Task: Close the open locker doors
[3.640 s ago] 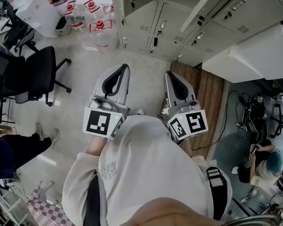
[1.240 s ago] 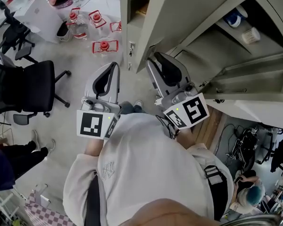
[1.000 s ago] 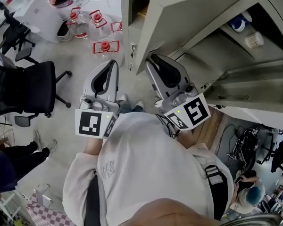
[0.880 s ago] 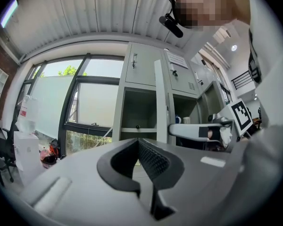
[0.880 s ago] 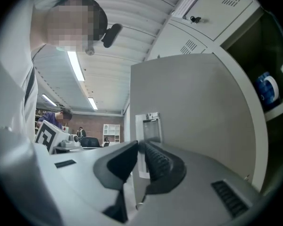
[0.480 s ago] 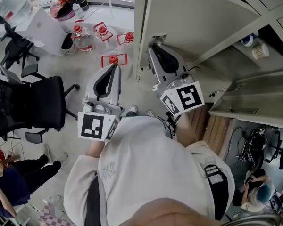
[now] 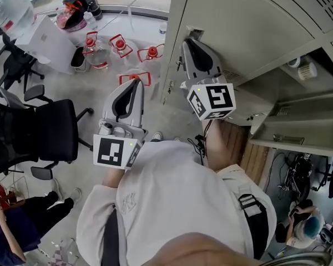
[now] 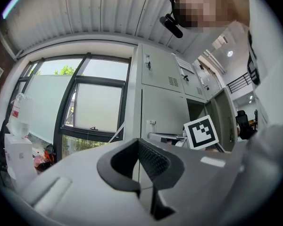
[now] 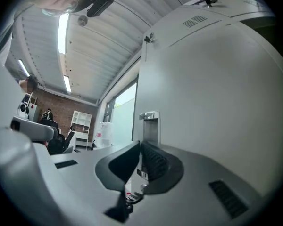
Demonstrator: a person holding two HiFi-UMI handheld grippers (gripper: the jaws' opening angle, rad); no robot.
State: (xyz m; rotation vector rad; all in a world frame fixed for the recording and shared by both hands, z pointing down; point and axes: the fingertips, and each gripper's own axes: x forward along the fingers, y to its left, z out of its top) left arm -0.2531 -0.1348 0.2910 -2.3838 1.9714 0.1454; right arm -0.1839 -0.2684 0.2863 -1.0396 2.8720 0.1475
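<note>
A bank of grey lockers (image 7: 250, 21) fills the upper right of the head view. My right gripper (image 7: 190, 40) is shut and empty, its tip against a tall locker door (image 9: 212, 102) beside the latch (image 9: 149, 121). That door lies nearly flush with the locker front; I cannot tell whether it is latched. Further right, a compartment (image 7: 299, 85) stands open with a white cup (image 7: 306, 70) inside, and another door (image 7: 299, 129) hangs open below it. My left gripper (image 7: 133, 81) is shut and empty, held in the air left of the lockers (image 8: 162, 102).
A black office chair (image 7: 39, 132) stands at the left. Several water bottles with red caps (image 7: 100, 49) and a white box (image 7: 44, 37) sit on the floor near the window. Wooden boards (image 7: 233, 143) lie below the lockers. People sit at the lower left (image 7: 11, 226) and lower right (image 7: 302, 231).
My right gripper has risen and gone forward with the tall door, which swung from wide open to almost flush. The left gripper has lifted slightly.
</note>
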